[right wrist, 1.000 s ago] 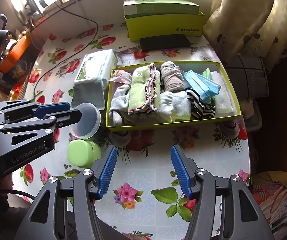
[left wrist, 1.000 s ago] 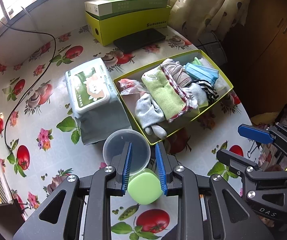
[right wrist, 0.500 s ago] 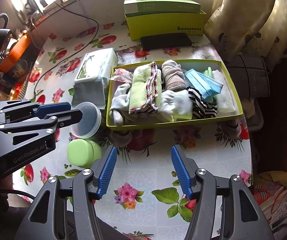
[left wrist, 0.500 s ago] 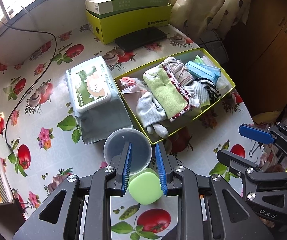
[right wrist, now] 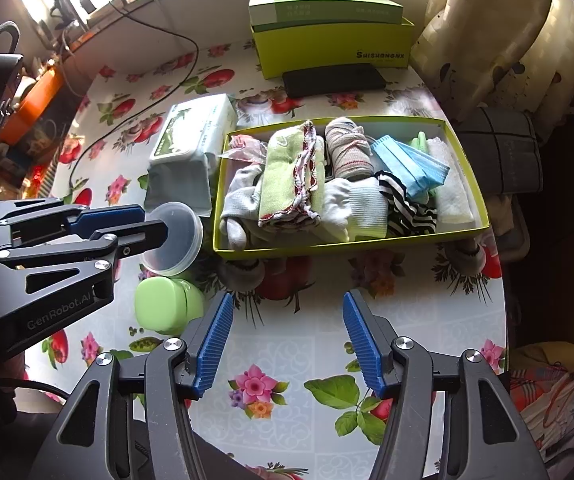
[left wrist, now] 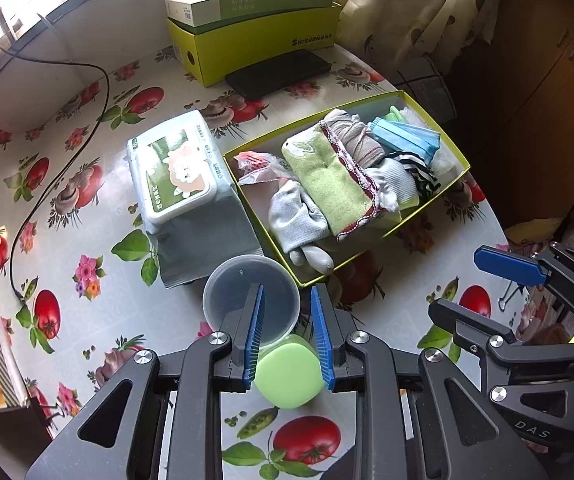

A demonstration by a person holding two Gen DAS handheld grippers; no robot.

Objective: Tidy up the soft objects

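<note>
A shallow yellow-green box (left wrist: 367,257) (right wrist: 327,246) on the flowered table holds soft things side by side: a grey glove (left wrist: 295,220) whose fingers hang over the near rim, a folded green towel (left wrist: 335,184) (right wrist: 283,184), rolled socks (right wrist: 347,152), a striped sock (right wrist: 407,208) and blue face masks (left wrist: 407,138) (right wrist: 411,164). My left gripper (left wrist: 287,296) (right wrist: 155,220) hovers open and empty over a clear plastic cup (left wrist: 239,292) (right wrist: 183,224) and a green lidded tub (left wrist: 291,380) (right wrist: 163,308). My right gripper (right wrist: 287,304) (left wrist: 459,280) stands open and empty above the table, just in front of the box.
A wet-wipes pack (left wrist: 179,172) (right wrist: 195,132) lies left of the box. At the back stand a yellow-green carton (left wrist: 255,40) with a green box on it and a black phone (left wrist: 279,74). A black cable (left wrist: 67,160) crosses the left side. Curtains hang at the right.
</note>
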